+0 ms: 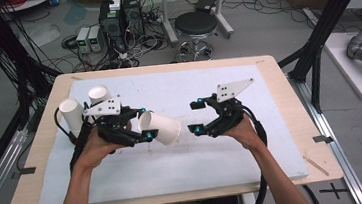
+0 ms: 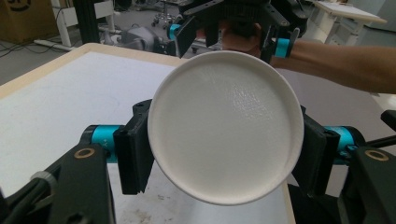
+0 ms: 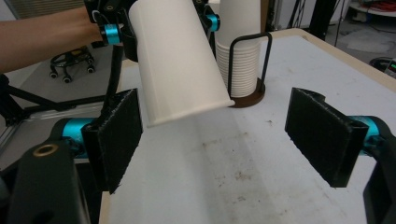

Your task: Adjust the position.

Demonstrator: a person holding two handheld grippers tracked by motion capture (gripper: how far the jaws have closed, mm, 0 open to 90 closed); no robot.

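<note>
Two stacks of paper cups (image 1: pixel 72 115) stand at the table's (image 1: pixel 266 68) left edge, the left gripper (image 1: pixel 141 123) pinches one white cup (image 1: pixel 160 127) tilted above the table's middle, and the right gripper (image 1: pixel 196 116) waits just beside it, spread wide.

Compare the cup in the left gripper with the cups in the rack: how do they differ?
The held cup is single, tilted on its side above the mat and clamped by the left gripper. The racked cups are nested in an upright stack inside a black wire holder, untouched. Both are plain white paper cups.
</note>
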